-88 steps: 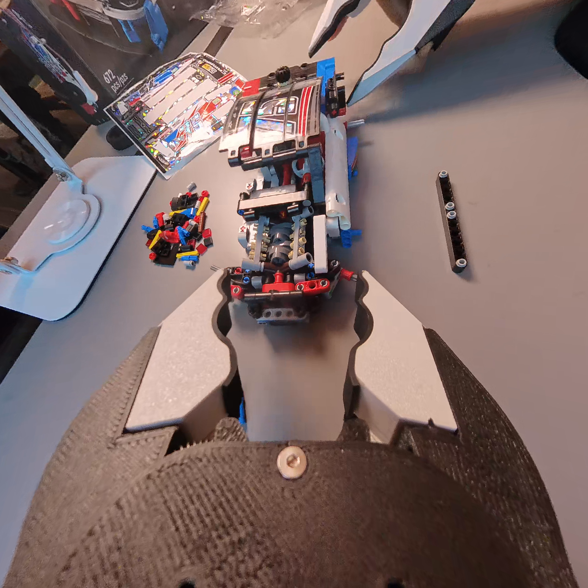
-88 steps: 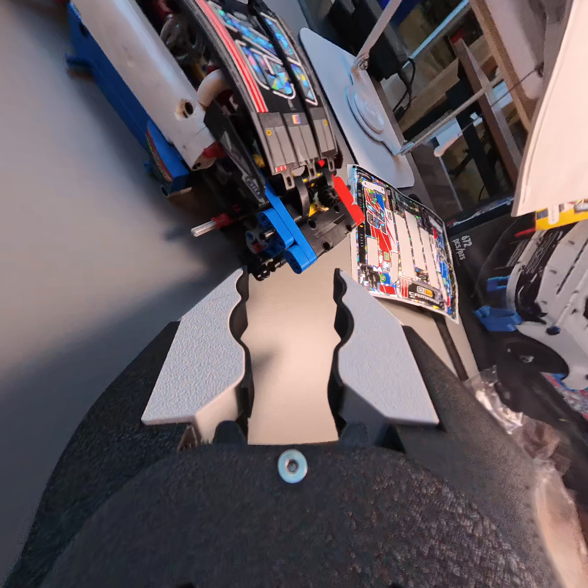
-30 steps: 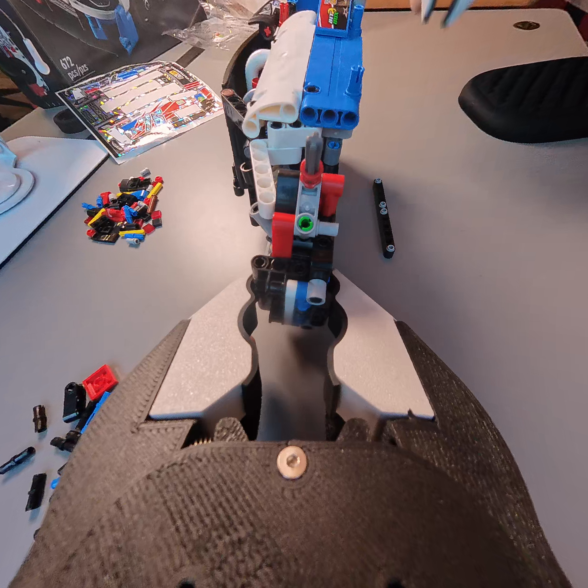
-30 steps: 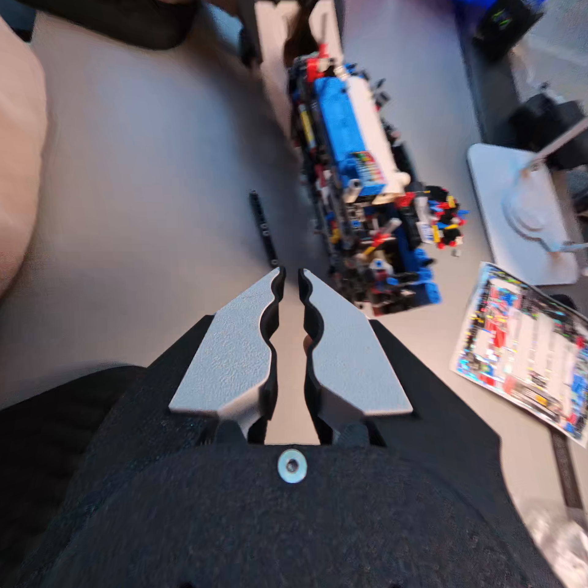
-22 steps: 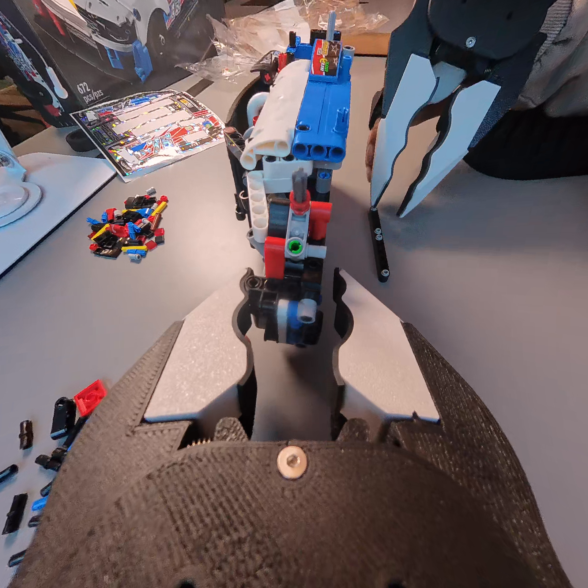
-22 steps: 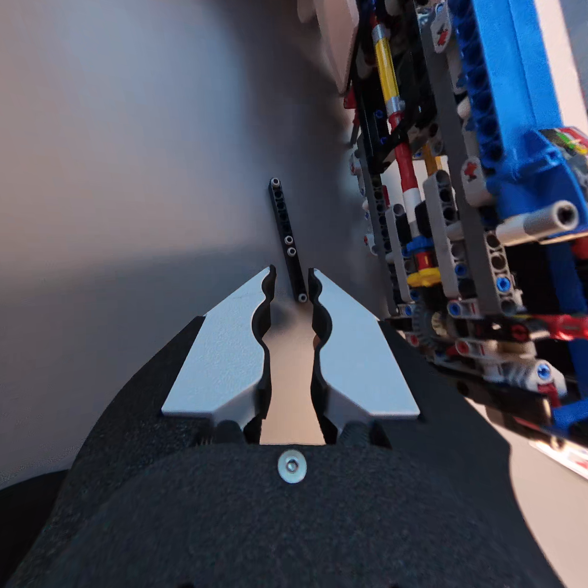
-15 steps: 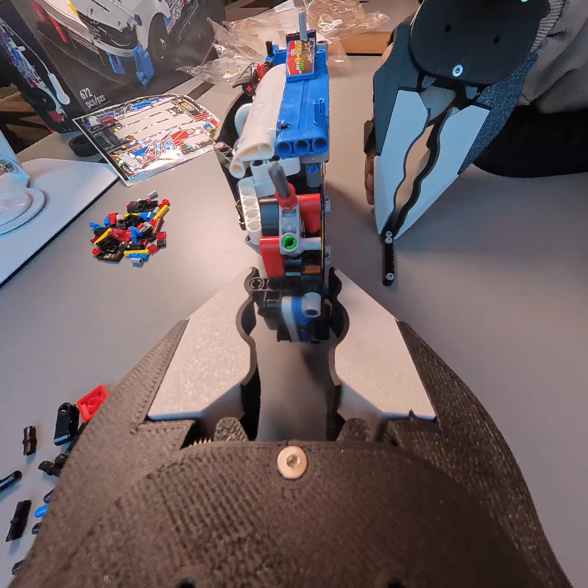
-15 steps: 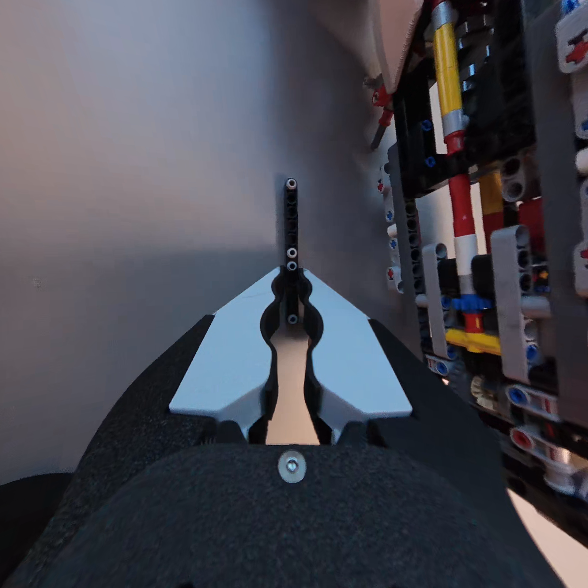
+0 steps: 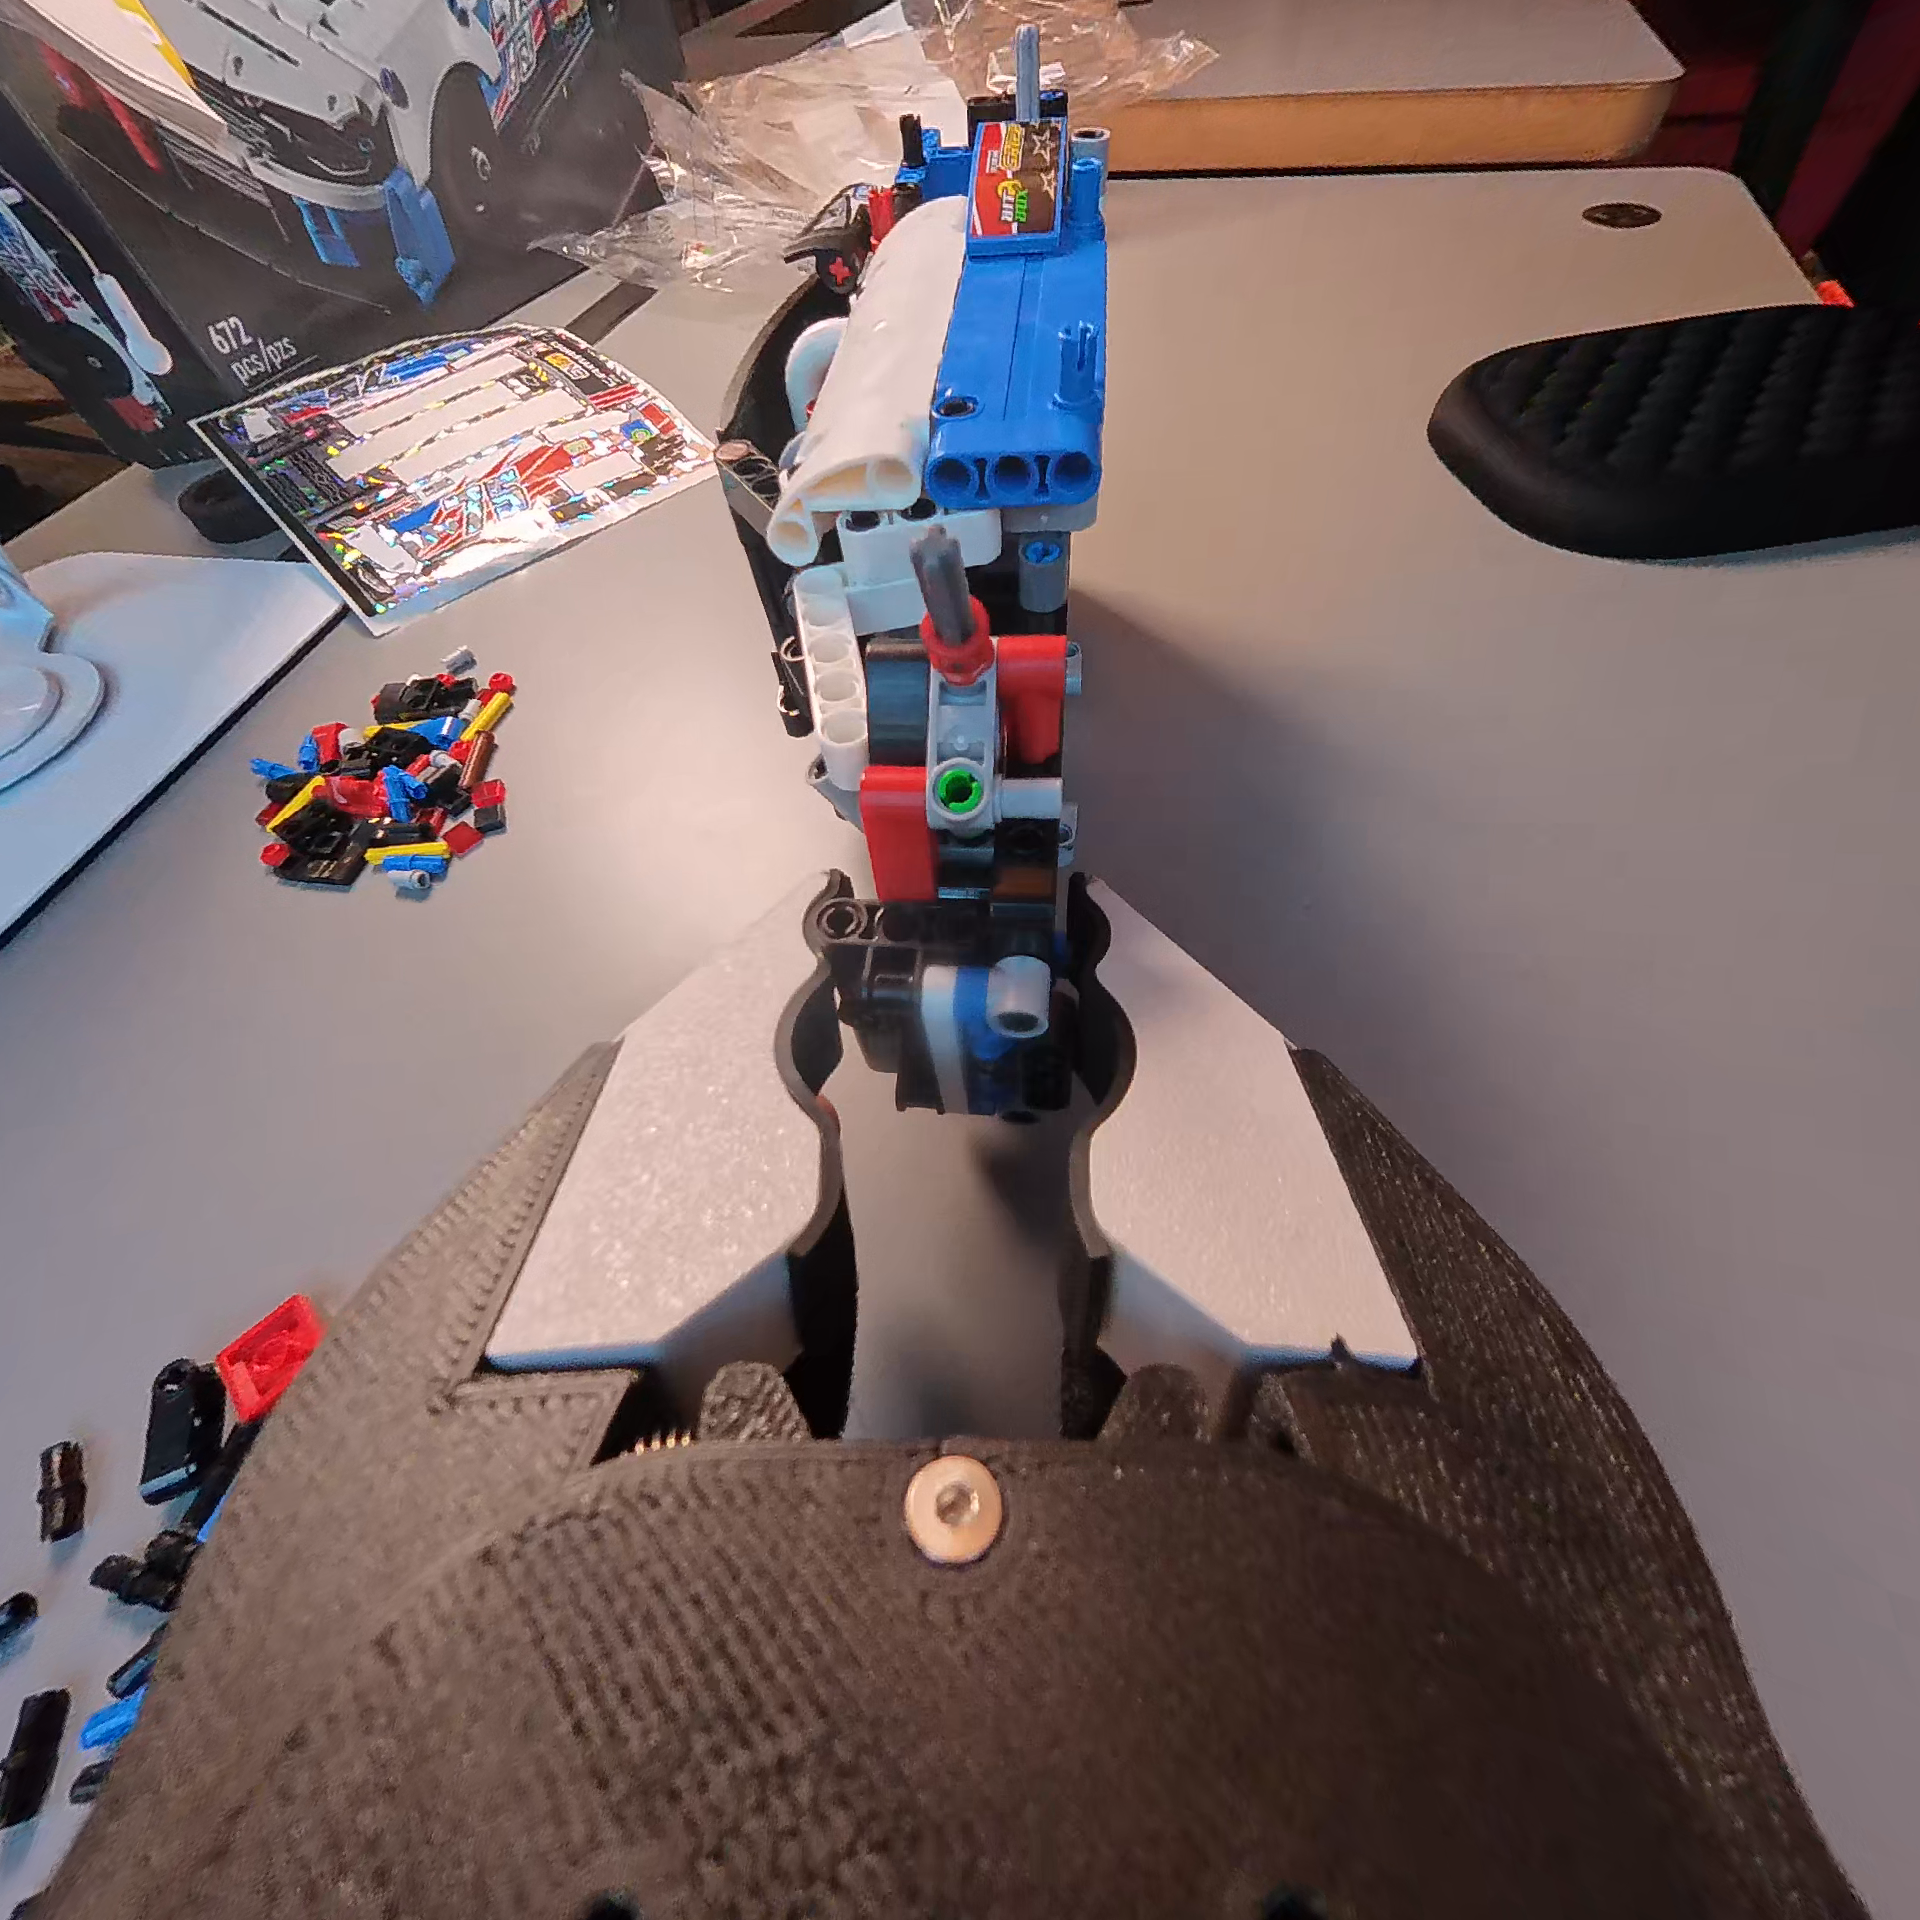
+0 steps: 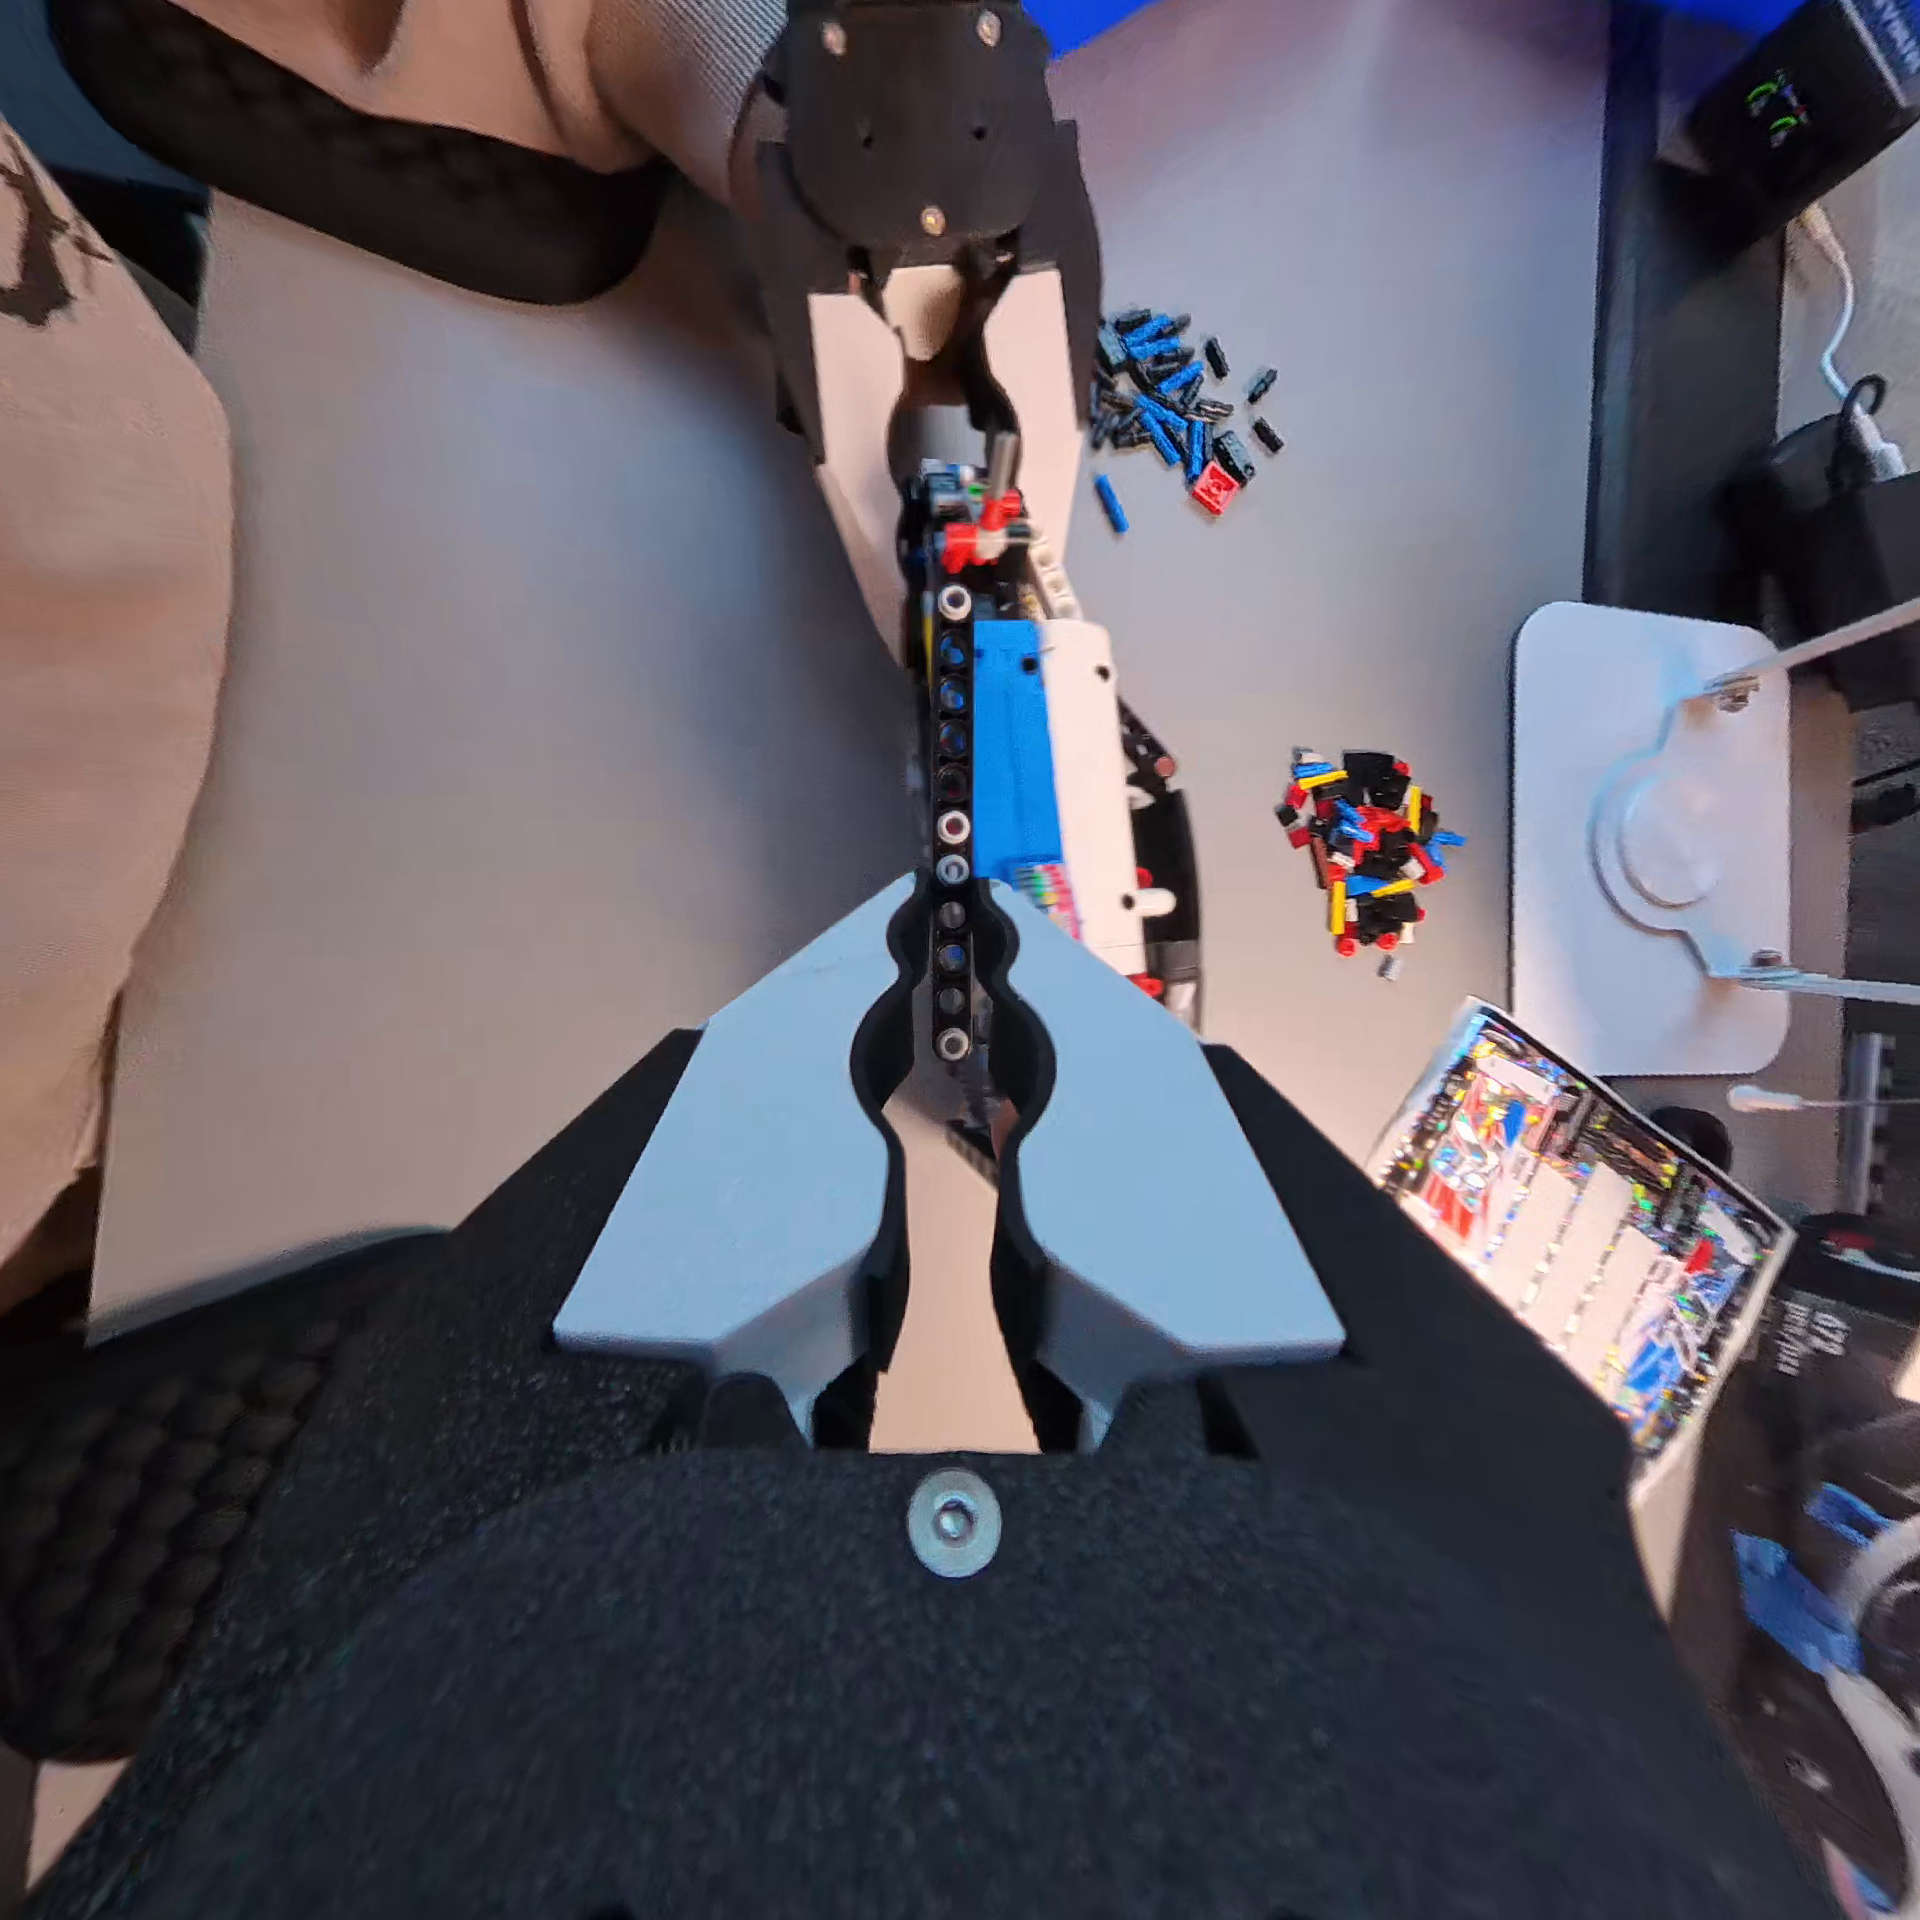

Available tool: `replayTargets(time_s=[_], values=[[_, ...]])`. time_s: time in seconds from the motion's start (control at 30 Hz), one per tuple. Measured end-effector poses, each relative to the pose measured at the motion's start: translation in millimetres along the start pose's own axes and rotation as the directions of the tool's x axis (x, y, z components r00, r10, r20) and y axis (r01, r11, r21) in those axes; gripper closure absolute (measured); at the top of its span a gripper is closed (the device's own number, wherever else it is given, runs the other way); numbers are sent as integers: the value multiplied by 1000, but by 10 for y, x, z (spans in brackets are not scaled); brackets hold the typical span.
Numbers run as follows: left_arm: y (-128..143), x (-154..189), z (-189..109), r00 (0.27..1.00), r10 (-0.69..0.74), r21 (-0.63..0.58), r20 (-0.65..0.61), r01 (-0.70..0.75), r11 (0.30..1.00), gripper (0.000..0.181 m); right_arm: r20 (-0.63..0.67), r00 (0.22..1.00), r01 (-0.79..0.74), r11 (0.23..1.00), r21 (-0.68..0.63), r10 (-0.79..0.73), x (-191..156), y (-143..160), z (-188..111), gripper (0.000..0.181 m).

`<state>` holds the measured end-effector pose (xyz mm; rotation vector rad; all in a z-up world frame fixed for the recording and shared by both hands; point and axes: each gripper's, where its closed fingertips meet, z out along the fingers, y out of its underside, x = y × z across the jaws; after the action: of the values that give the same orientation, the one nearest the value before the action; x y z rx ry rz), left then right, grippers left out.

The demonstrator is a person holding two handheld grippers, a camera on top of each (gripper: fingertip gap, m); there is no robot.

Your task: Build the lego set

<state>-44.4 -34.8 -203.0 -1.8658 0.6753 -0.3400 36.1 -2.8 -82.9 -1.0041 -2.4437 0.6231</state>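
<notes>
Grey table (image 9: 1351,831): we are clamping the car (image 9: 966,644) in our left gripper (image 9: 951,914), our right gripper (image 10: 951,883) pinching a black beam (image 10: 952,790).

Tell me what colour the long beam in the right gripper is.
Black beam, with pale pins; clearest in the right wrist view.

Blue, white, red and black model car (image 9: 971,416); holographic multicoloured sticker sheet (image 9: 447,457).

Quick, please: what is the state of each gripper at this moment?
Left gripper: closed on the end of the lego car, standing on its side.
Right gripper: closed on the black beam.
</notes>
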Motion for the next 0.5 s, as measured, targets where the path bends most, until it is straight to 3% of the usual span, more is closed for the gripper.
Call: replayTargets(time_s=[0.17, 0.33, 0.5], values=[[18, 18, -28, 1000, 4, -5, -6, -4, 1000, 141, 107, 994, 0, 990, -142, 15, 107, -11, 321, 177], [20, 17, -37, 1000, -2, -2, -17, 2, 1000, 142, 119, 993, -8, 987, -162, 27, 67, 36, 518, 177], [19, 13, -34, 1000, -5, -1, -22, 5, 1000, 142, 134, 990, -19, 985, -169, 42, 38, 43, 509, 177]])
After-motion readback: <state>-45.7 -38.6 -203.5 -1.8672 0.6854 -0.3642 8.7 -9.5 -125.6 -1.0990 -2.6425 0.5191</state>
